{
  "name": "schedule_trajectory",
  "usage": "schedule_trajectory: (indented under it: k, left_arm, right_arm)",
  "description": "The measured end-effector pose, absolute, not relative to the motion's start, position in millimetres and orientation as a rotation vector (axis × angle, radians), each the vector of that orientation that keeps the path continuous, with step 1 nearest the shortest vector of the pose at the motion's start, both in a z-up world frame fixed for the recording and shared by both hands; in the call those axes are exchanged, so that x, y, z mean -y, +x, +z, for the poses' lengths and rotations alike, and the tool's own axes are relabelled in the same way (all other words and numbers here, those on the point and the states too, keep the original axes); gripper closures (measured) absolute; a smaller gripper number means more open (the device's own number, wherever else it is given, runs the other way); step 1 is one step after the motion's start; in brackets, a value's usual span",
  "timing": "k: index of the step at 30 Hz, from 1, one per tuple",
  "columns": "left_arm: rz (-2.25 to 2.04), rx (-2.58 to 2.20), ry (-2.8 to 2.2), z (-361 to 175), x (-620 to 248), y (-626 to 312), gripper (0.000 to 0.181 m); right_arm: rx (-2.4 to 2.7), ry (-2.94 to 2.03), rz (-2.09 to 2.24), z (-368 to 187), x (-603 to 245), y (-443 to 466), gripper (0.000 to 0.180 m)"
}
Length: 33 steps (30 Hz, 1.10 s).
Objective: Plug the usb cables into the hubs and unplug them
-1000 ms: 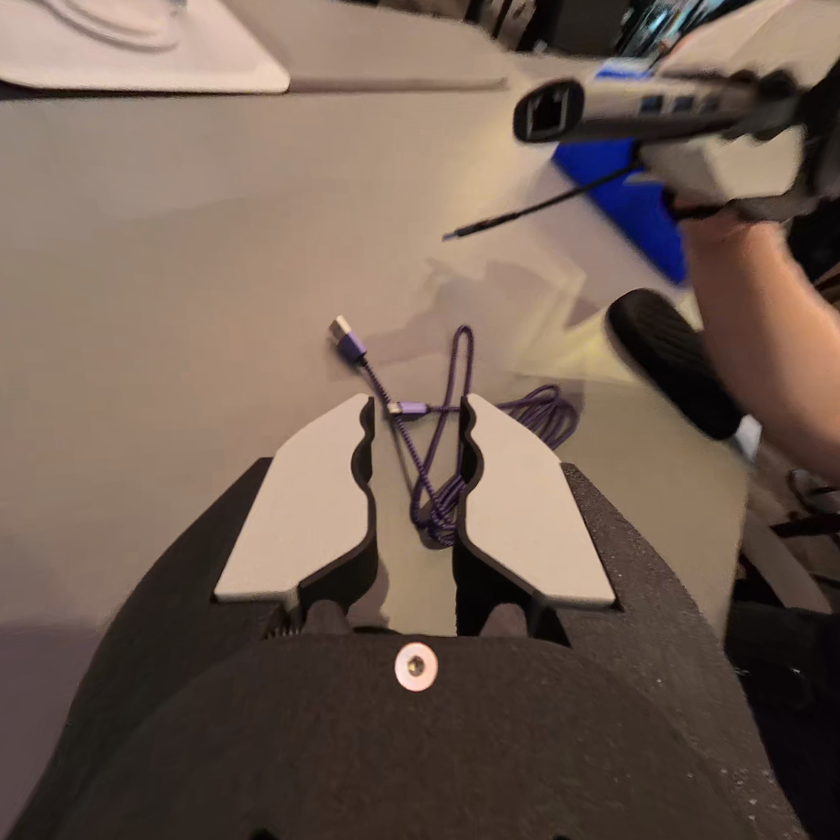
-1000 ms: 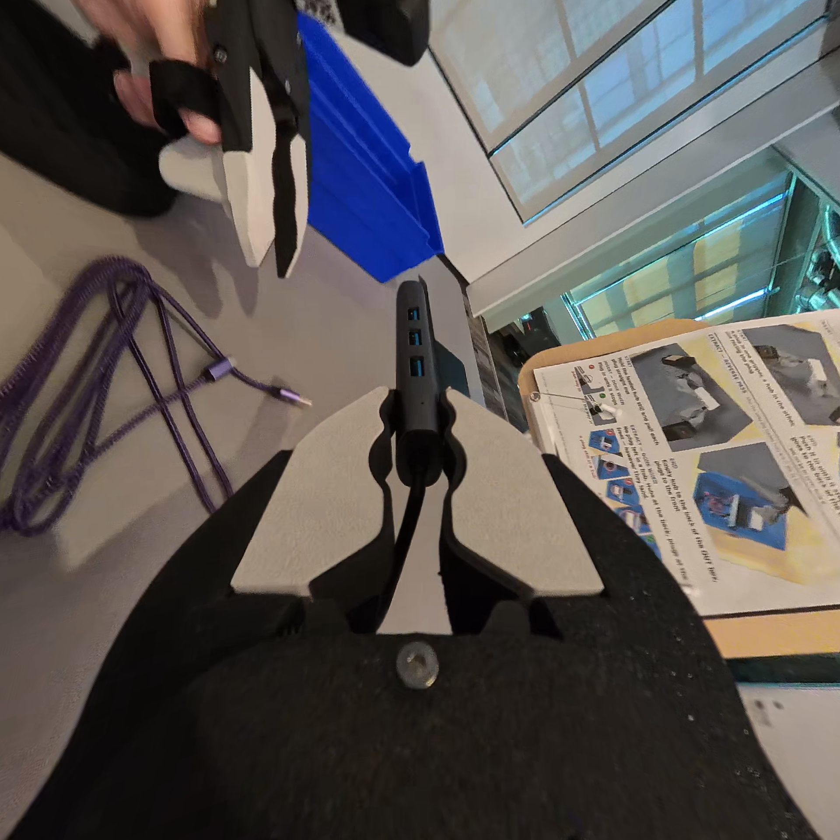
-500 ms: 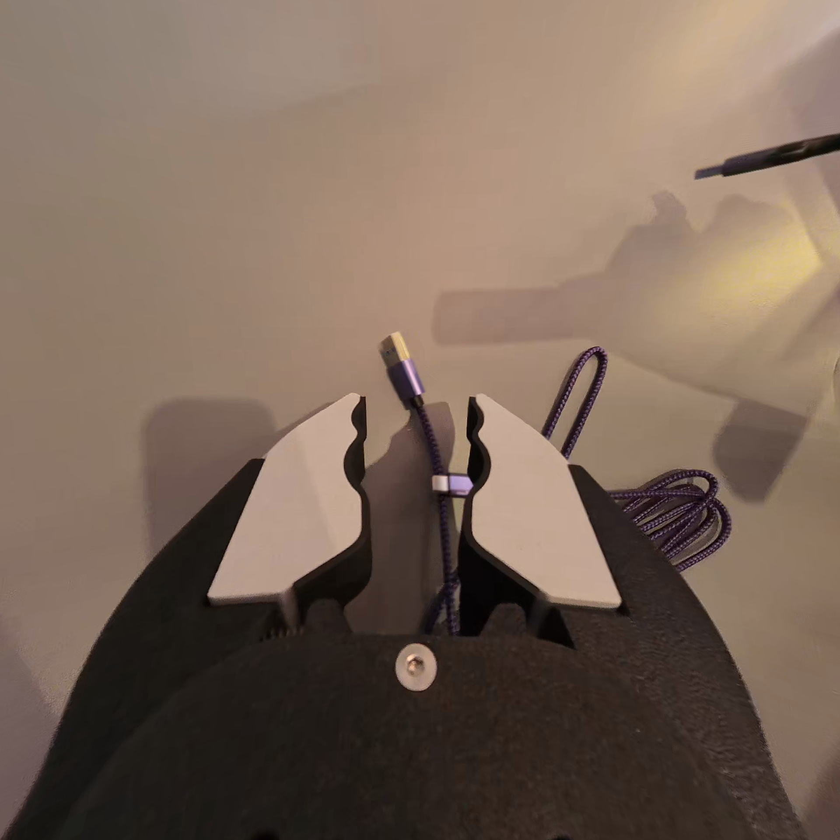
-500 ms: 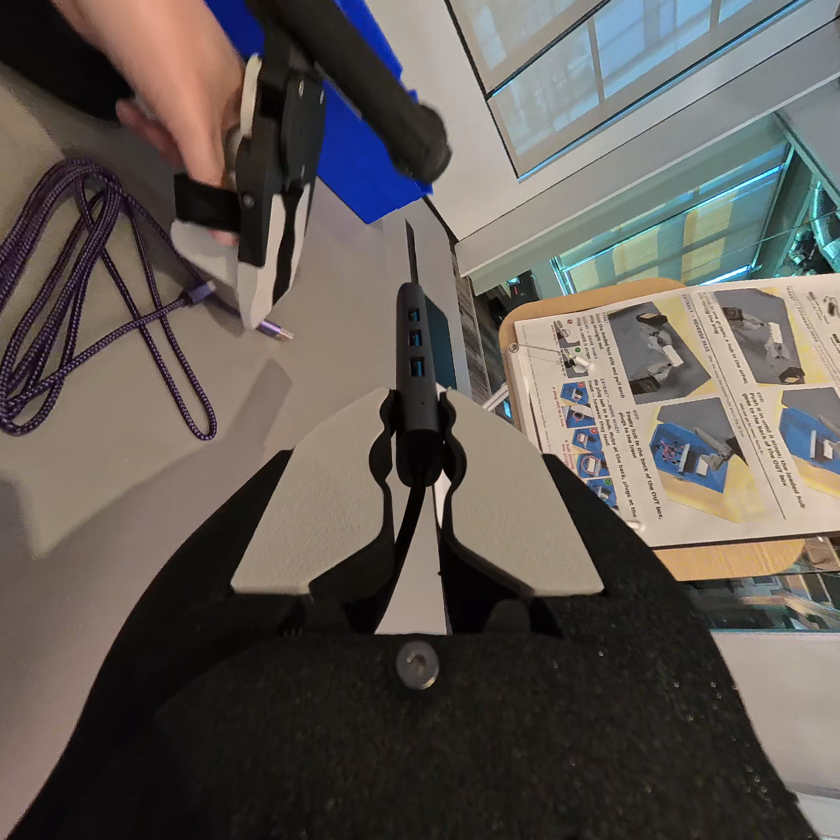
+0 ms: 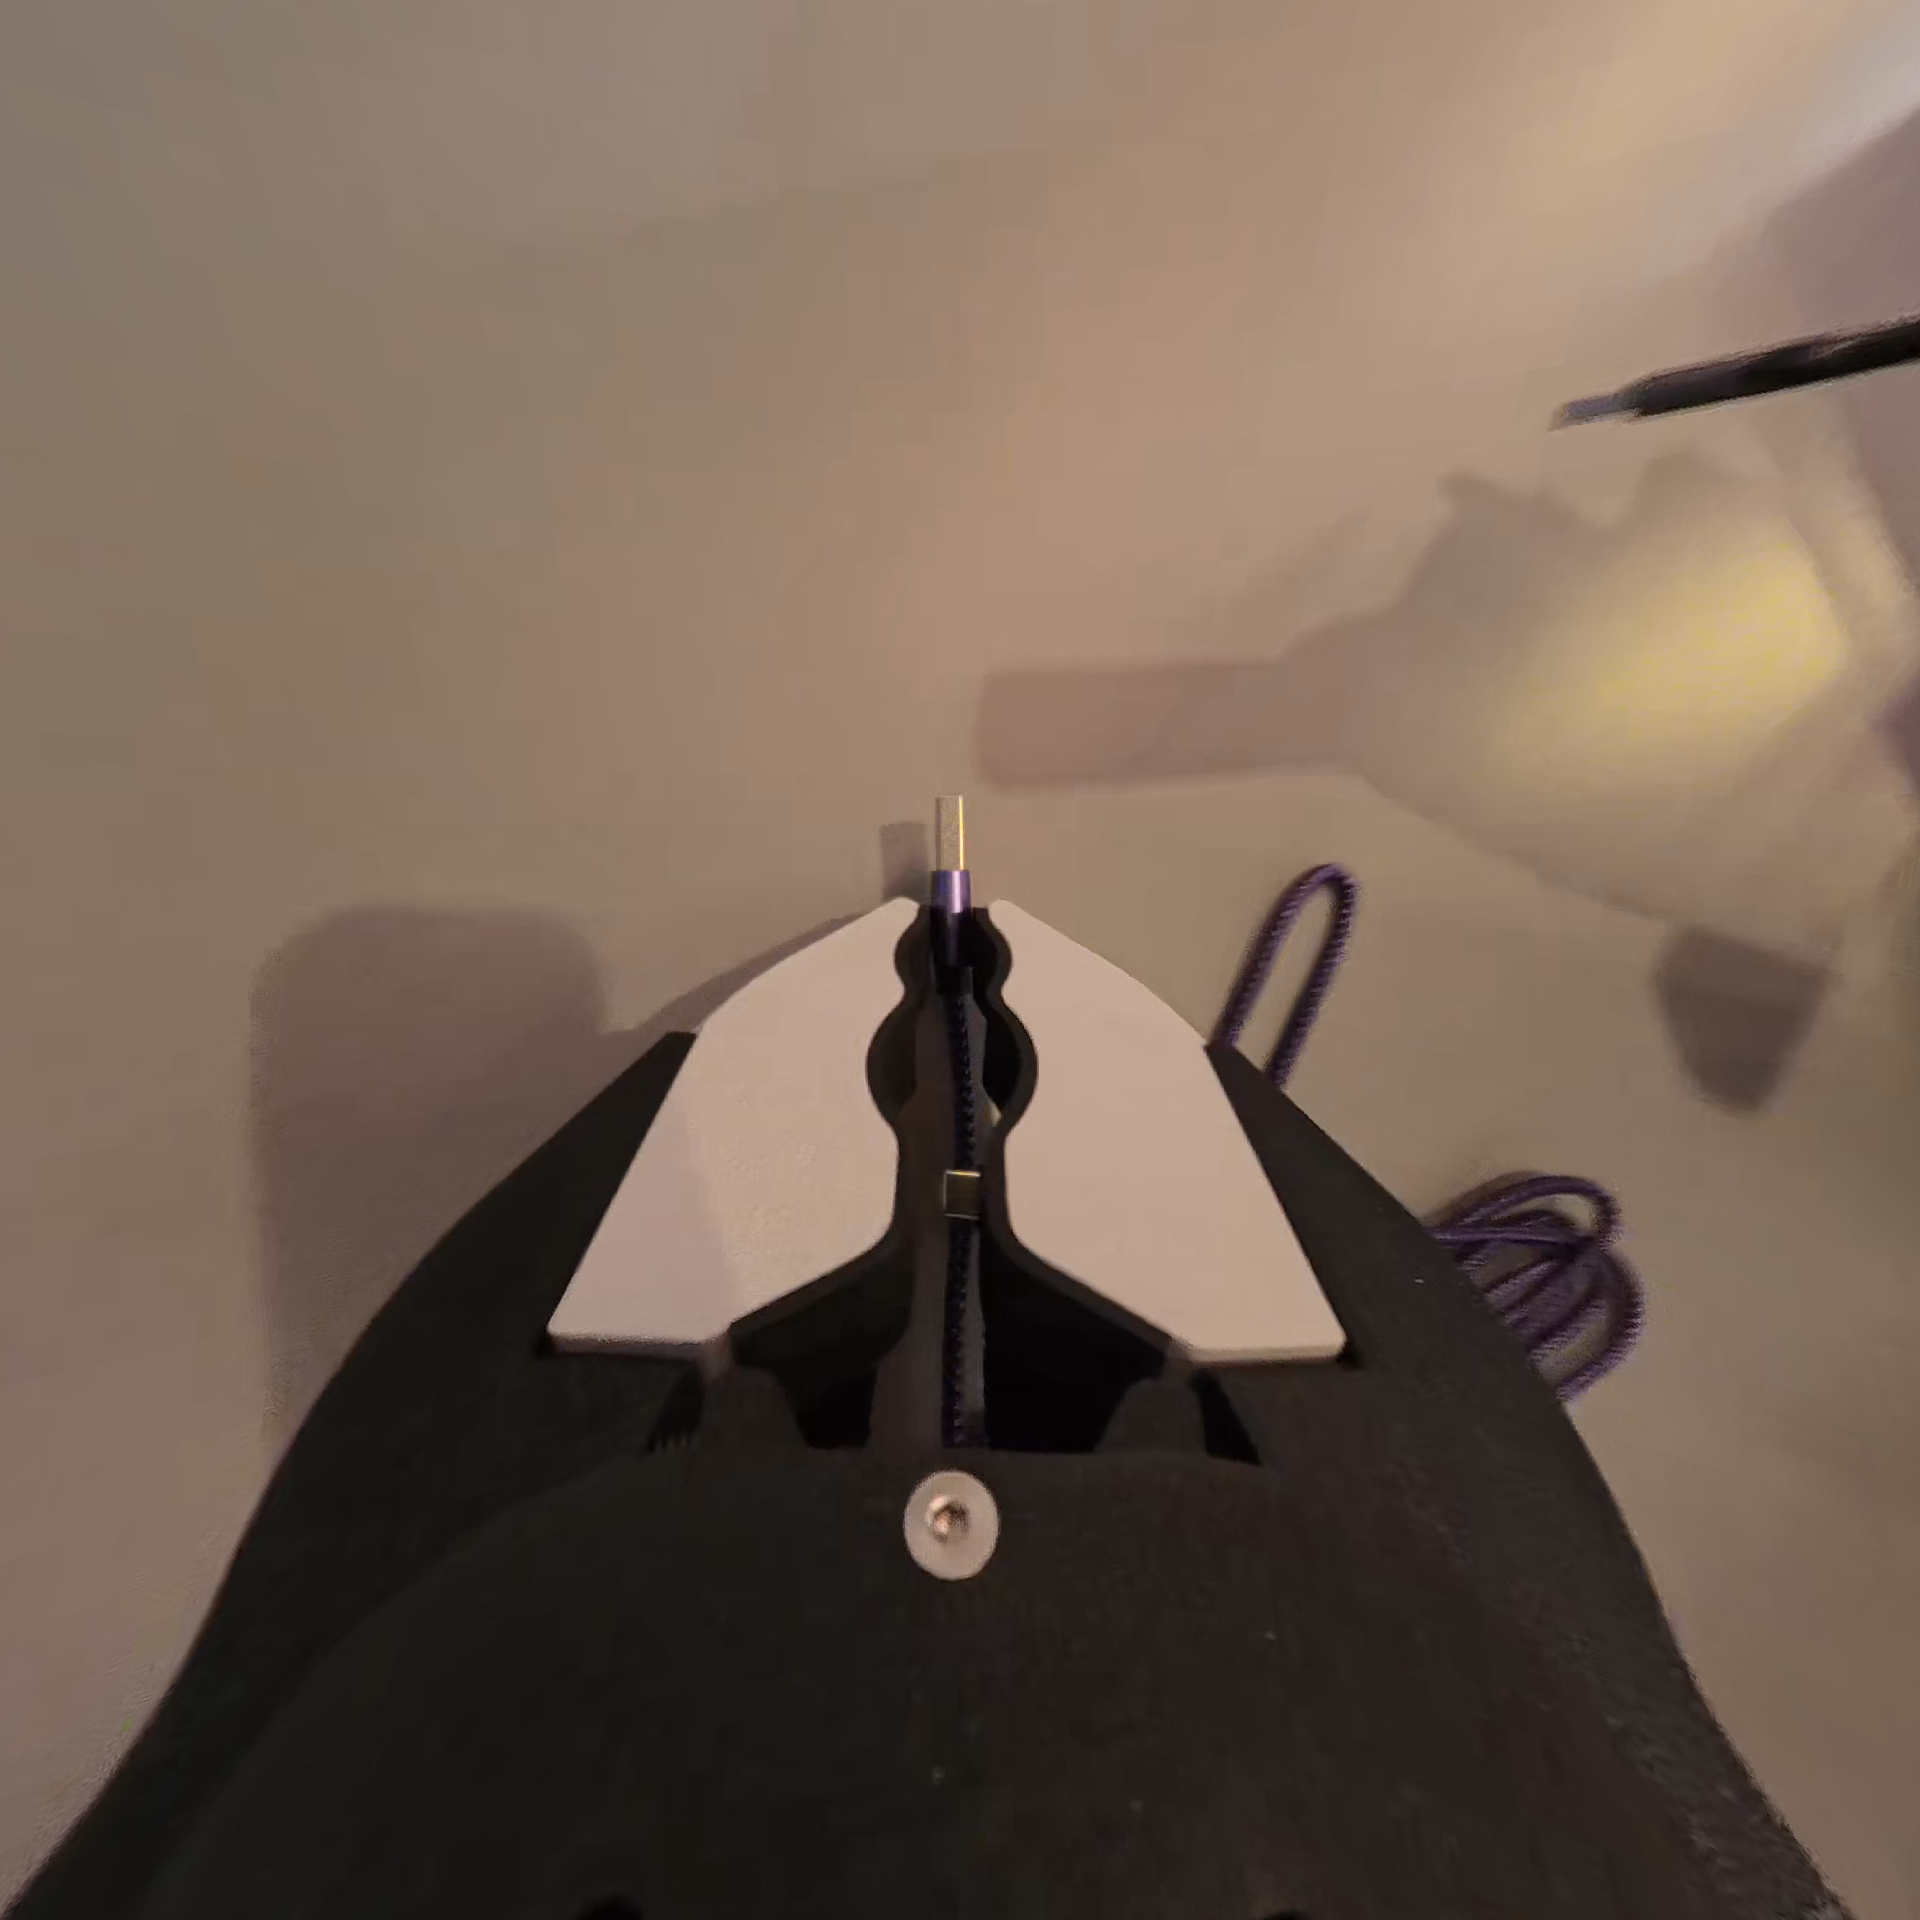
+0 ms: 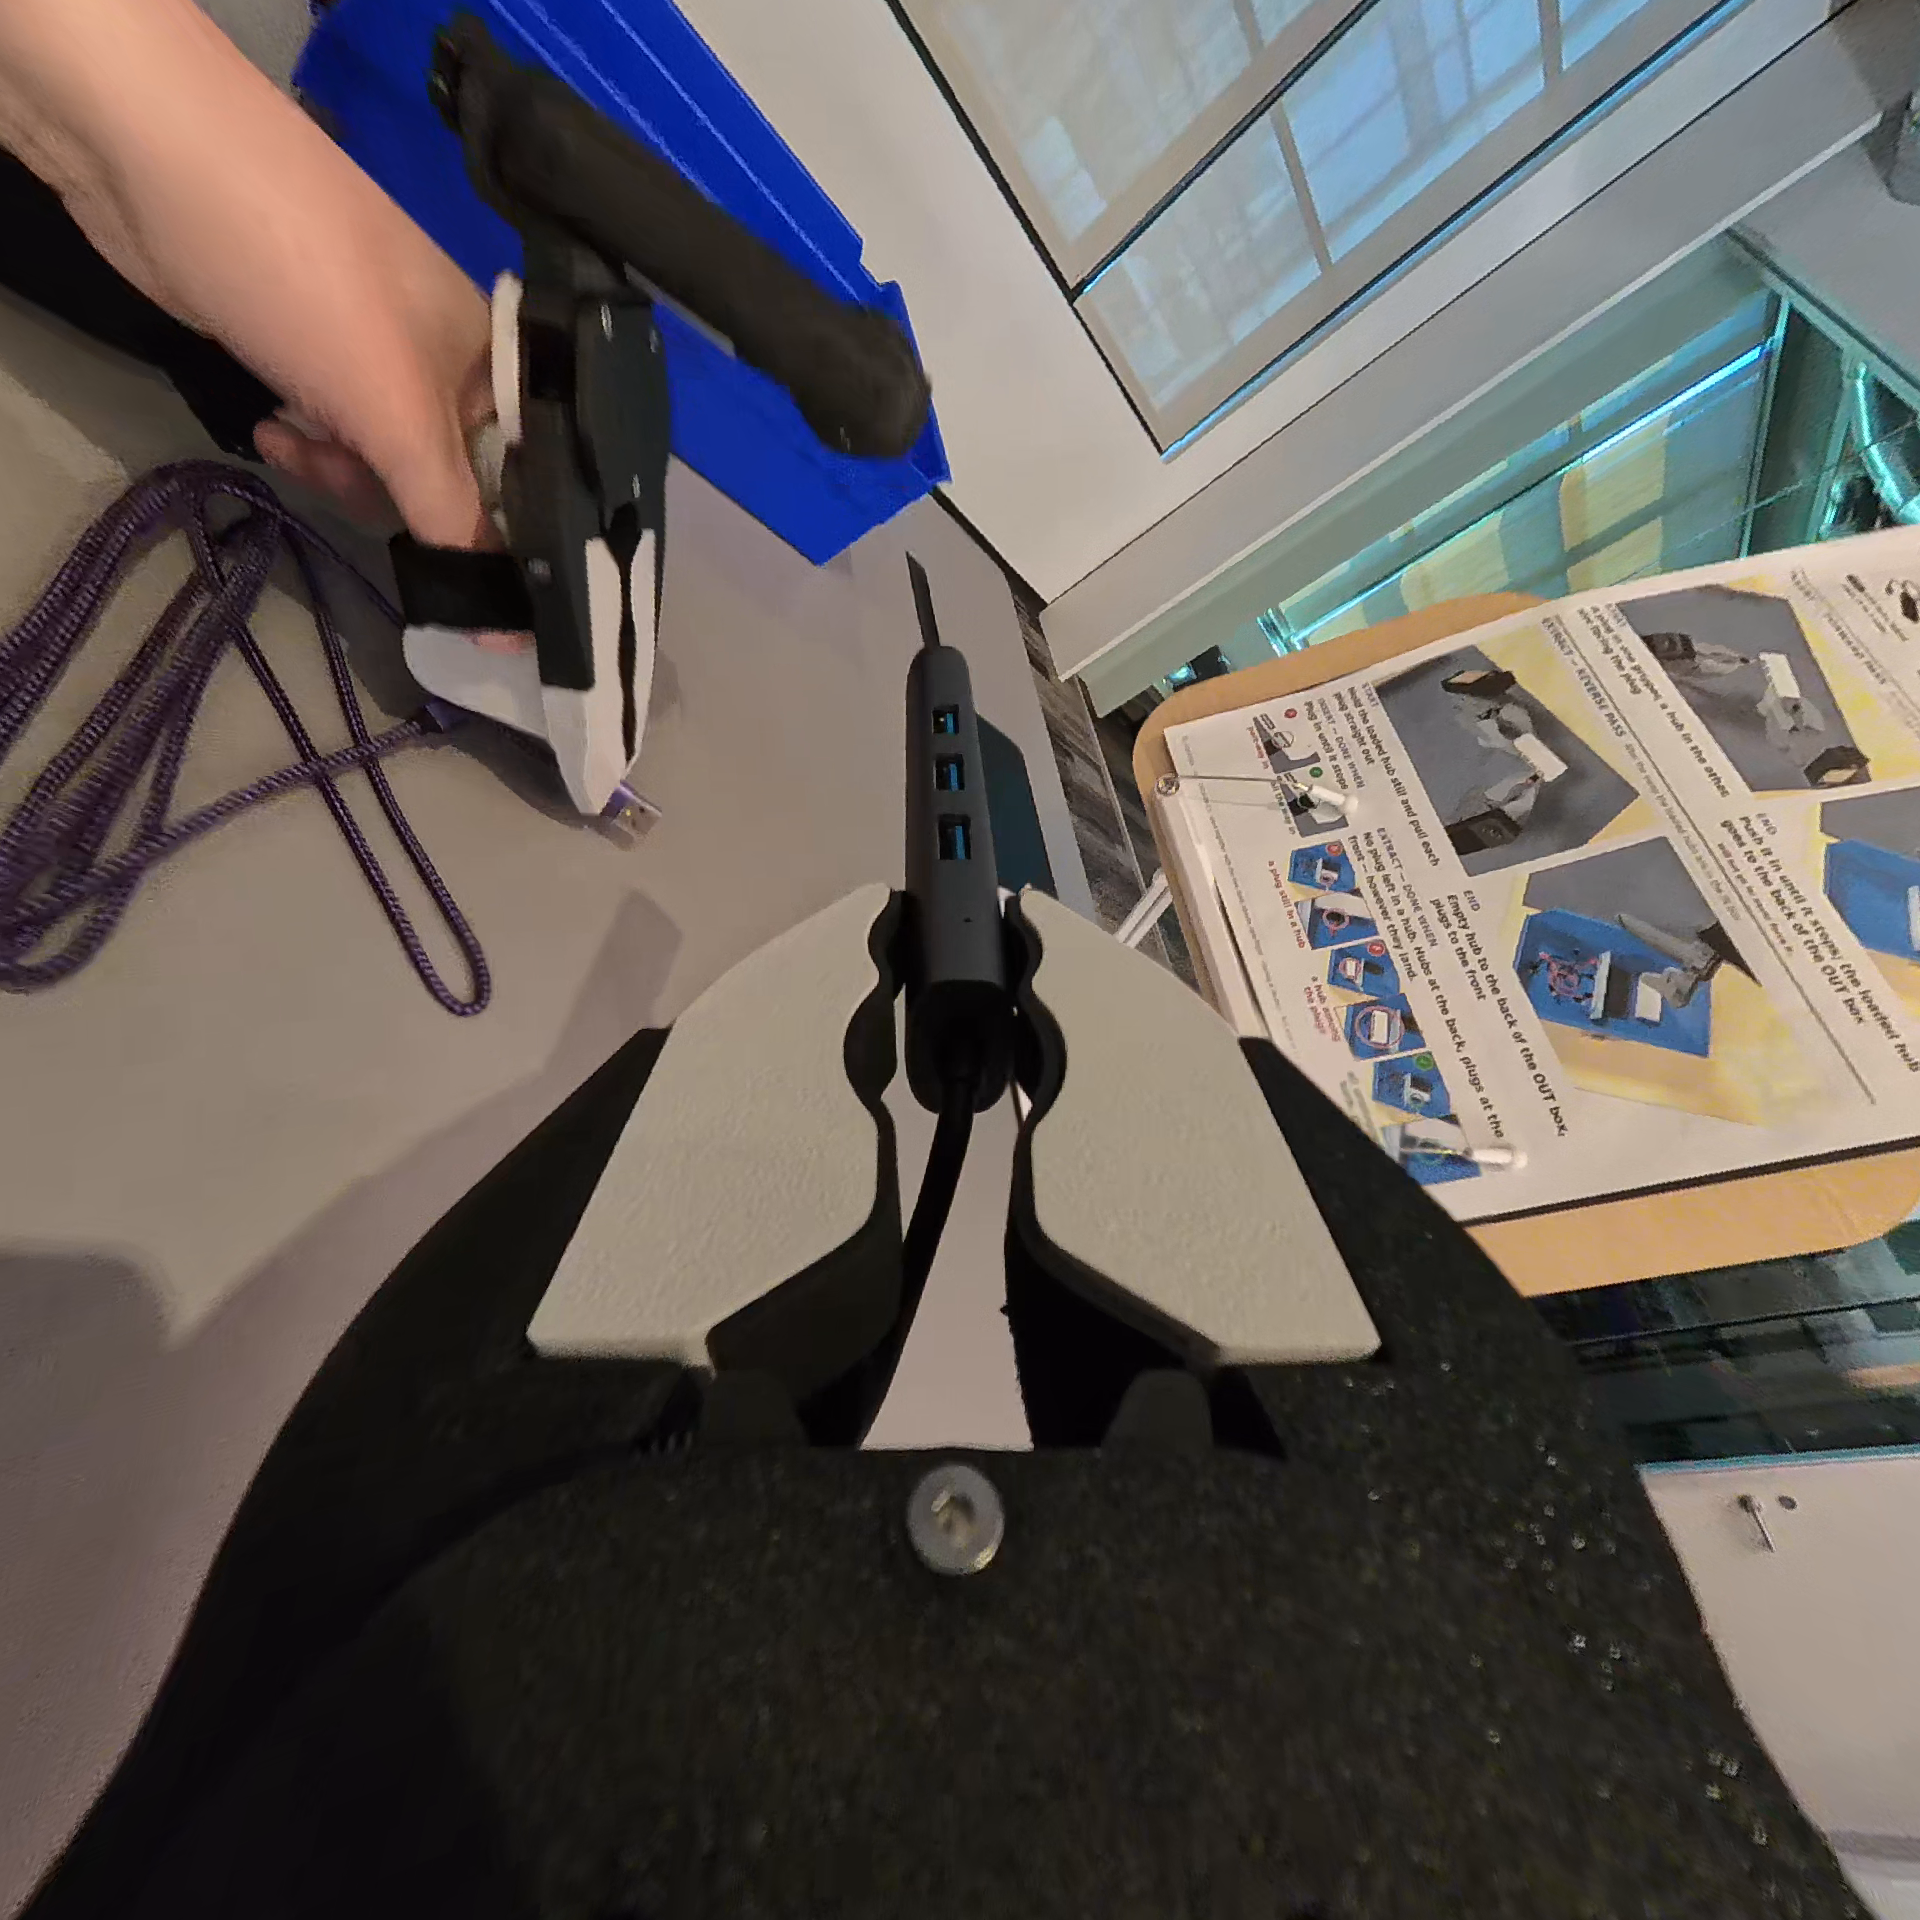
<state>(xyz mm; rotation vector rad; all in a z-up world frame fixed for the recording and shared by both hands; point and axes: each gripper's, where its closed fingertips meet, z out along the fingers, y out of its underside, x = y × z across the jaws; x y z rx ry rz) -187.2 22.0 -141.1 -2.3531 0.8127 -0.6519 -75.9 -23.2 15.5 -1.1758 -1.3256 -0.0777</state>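
My left gripper (image 5: 952,906) is shut on the purple braided USB cable's plug (image 5: 950,868), down at the grey table; the metal tip sticks out past the fingertips. The rest of the cable (image 5: 1538,1257) lies coiled to the right. In the right wrist view the left gripper (image 6: 613,795) points down at the table with the plug (image 6: 632,816) at its tip, and the cable (image 6: 208,727) loops to the left. My right gripper (image 6: 953,904) is shut on a dark grey USB hub (image 6: 948,831) with three blue ports, held above the table. The hub's own cable end (image 5: 1745,387) shows blurred at the upper right.
A blue bin (image 6: 727,312) stands behind the left gripper. A wooden board with a printed instruction sheet (image 6: 1558,883) lies to the right, beyond the table edge. A person's hand (image 6: 260,291) holds the left gripper. Windows are beyond. One gripper's finger ends stand about 20 centimeters off the other's.
My left gripper came down over the purple cable and closed on its plug; it was open half a second ago. The right gripper kept hold of the hub and shifted slightly.
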Motion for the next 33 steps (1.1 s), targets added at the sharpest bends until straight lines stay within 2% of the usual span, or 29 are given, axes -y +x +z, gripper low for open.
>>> schedule_trajectory:
  k: [4,13,27,33]
  left_arm:
    - [-0.994,-0.767,-2.209,-103.8,-10.0,-177.3,0.174]
    - [-1.332,-0.879,-1.989,-44.2,17.8,-170.4,0.174]
    - [-1.416,-0.971,-1.893,-41.5,20.3,-172.6,0.174]
    - [-1.203,-0.986,-1.876,-38.0,15.8,-188.3,0.174]
  right_arm:
    - [1.314,-1.206,-0.119,7.4,13.9,-69.4,0.162]
    - [1.3,-1.193,-0.216,-3.6,4.2,-70.7,0.163]
    - [1.397,-1.199,-0.241,-31.8,4.1,-87.3,0.163]
    - [1.469,-1.152,-0.339,-63.4,0.6,-112.3,0.163]
